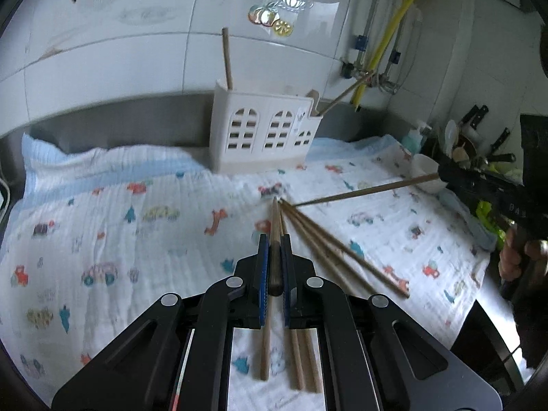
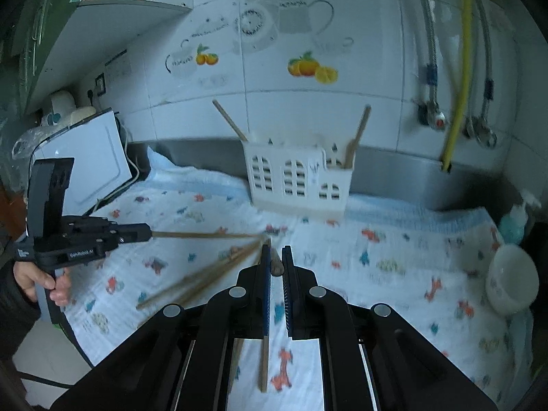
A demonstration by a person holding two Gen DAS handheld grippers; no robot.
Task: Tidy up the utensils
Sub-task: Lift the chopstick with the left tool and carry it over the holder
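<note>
My left gripper [image 1: 274, 239] is shut on a brown wooden chopstick [image 1: 275, 219] that runs forward between its blue pads, raised above the cloth. Several loose chopsticks [image 1: 328, 253] fan out on the cloth just right of it. My right gripper [image 2: 276, 250] is shut on another chopstick [image 2: 263, 363], also held off the cloth. In the left wrist view the right gripper [image 1: 443, 173] comes in from the right with its chopstick [image 1: 363, 190] pointing at the pile. A white house-shaped utensil holder [image 1: 263, 133] stands by the back wall with two chopsticks upright in it.
A printed white cloth [image 1: 137, 226] covers the counter. A white bowl [image 2: 510, 277] sits at the cloth's right edge, with a blue soap bottle [image 2: 513, 222] behind it. Knives and dishes [image 1: 479, 137] crowd the far right. A white appliance [image 2: 92, 157] stands at the left. Hoses [image 2: 462, 51] hang down the tiled wall.
</note>
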